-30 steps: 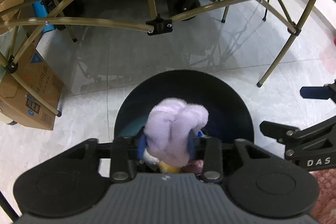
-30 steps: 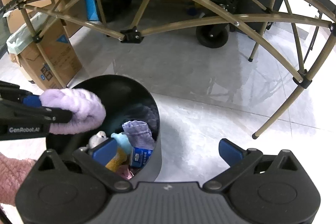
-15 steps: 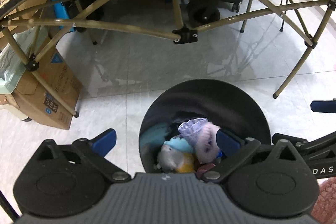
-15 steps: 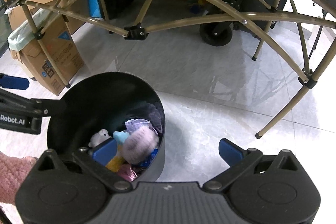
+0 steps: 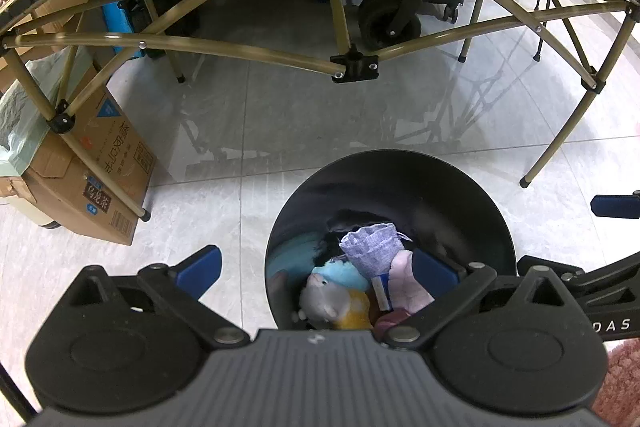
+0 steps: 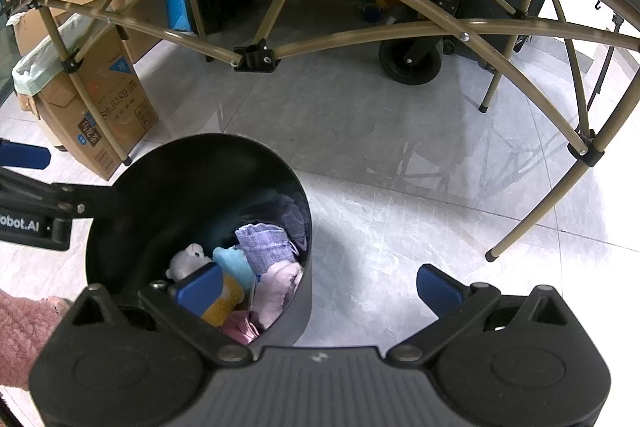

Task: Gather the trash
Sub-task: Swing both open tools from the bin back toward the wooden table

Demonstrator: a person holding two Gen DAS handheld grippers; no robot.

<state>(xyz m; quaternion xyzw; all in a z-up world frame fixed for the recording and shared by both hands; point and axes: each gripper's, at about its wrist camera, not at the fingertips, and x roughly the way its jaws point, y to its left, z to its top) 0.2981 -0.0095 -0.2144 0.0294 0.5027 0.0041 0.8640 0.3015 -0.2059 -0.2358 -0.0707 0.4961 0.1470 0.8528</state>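
A black round bin (image 5: 460, 187) stands on the tiled floor, seen again in the right wrist view as the bin (image 6: 160, 179). Inside lie a pale purple fluffy item (image 5: 408, 283), a lilac cloth pouch (image 5: 372, 247), a light blue toy (image 5: 340, 273) and a grey and yellow plush (image 5: 332, 303). My left gripper (image 5: 316, 267) hangs open over the bin's near left rim, nothing between its fingers. My right gripper (image 6: 320, 283) is open too, straddling the bin's right wall, holding nothing. The pouch (image 6: 264, 247) and fluffy item (image 6: 276, 287) show there as well.
A folding table frame with tan tubes (image 5: 240, 47) arches over the floor. A cardboard box (image 5: 96, 179) with a green liner stands at left. A black cart wheel (image 5: 384, 21) sits behind. A pink fuzzy sleeve (image 6: 20, 331) shows at lower left.
My left gripper opened and let go of the pale purple fluffy item, which dropped into the bin among the other things. The right gripper stayed still and open.
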